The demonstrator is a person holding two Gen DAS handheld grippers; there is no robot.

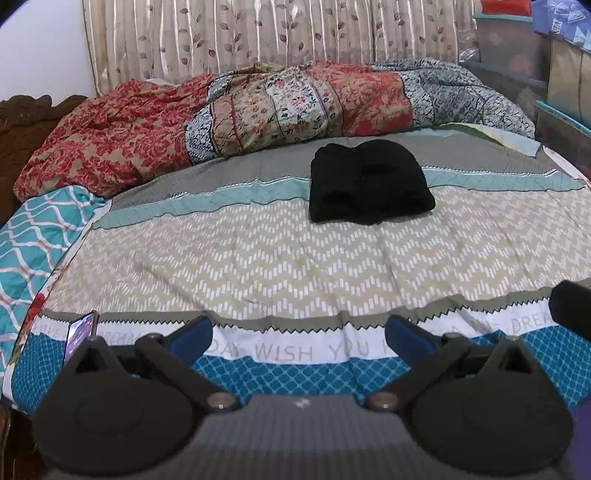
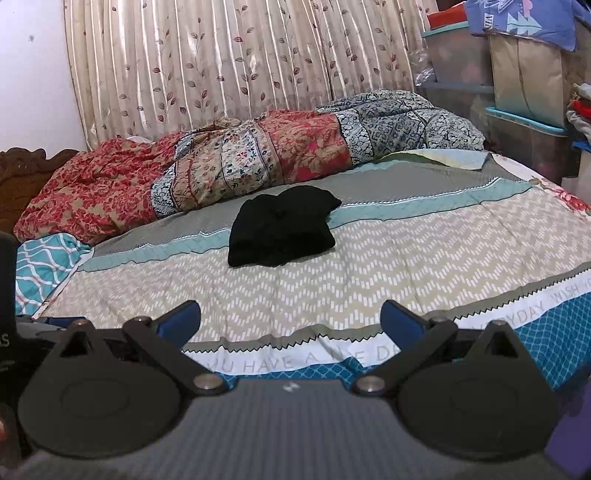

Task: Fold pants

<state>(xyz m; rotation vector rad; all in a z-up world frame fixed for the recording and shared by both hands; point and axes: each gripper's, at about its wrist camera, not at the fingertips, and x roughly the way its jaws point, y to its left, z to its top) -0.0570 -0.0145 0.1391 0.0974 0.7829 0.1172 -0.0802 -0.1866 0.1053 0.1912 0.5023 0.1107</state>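
Observation:
The black pants (image 1: pixel 369 182) lie folded into a compact bundle on the patterned bedspread (image 1: pixel 258 266), toward the far middle of the bed. They also show in the right wrist view (image 2: pixel 282 227). My left gripper (image 1: pixel 299 332) is open and empty, held low over the near edge of the bed, well short of the pants. My right gripper (image 2: pixel 290 319) is open and empty too, near the front edge, to the right of the left one.
A bunched red and blue floral quilt (image 1: pixel 258 110) lies along the far side of the bed under a curtain (image 1: pixel 258 33). Storage boxes (image 2: pixel 517 110) stack at the right. A phone (image 1: pixel 81 334) stands at the near left. A wooden headboard (image 2: pixel 26 166) is at left.

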